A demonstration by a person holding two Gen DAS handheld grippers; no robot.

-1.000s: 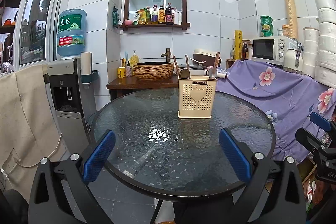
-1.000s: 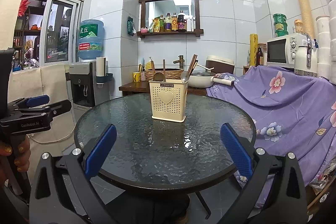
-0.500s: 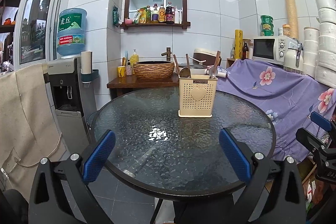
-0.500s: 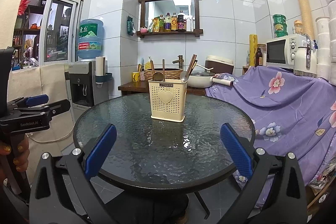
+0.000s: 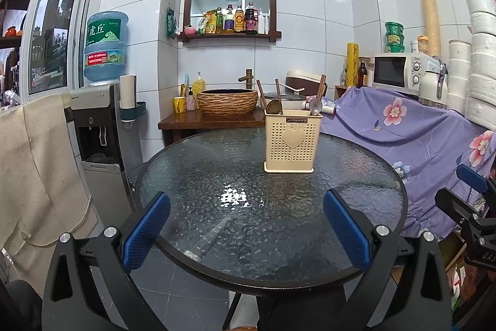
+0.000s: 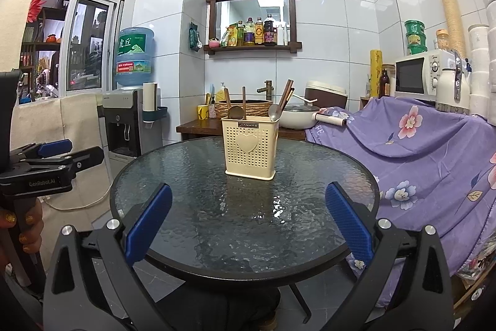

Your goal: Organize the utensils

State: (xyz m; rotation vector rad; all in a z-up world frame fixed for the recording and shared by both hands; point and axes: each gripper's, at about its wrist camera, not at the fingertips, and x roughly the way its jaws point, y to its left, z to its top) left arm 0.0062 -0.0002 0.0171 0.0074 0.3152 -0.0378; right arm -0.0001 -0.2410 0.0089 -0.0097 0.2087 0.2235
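A cream perforated utensil holder (image 5: 291, 141) (image 6: 251, 146) with a heart on its front stands upright on the far half of the round glass table (image 5: 217, 238) (image 6: 201, 222). Spoons and chopsticks (image 5: 316, 101) (image 6: 280, 104) stick out of its top. My left gripper (image 5: 246, 230) hangs open over the table's near edge, well short of the holder, with nothing between its blue pads. My right gripper (image 6: 248, 225) is open and empty at the near edge too. The left gripper also shows at the left edge of the right wrist view, held by a hand (image 6: 28, 225).
A water dispenser (image 5: 102, 126) stands left of the table. A purple flowered cloth (image 5: 418, 138) covers furniture on the right, with a microwave (image 5: 400, 73) on it. Behind the table is a wooden counter with a woven bowl (image 5: 228, 101) and a pot (image 6: 297, 115).
Both views have shifted only slightly; the holder sits a touch farther from both grippers. Neither gripper has opened or shut.
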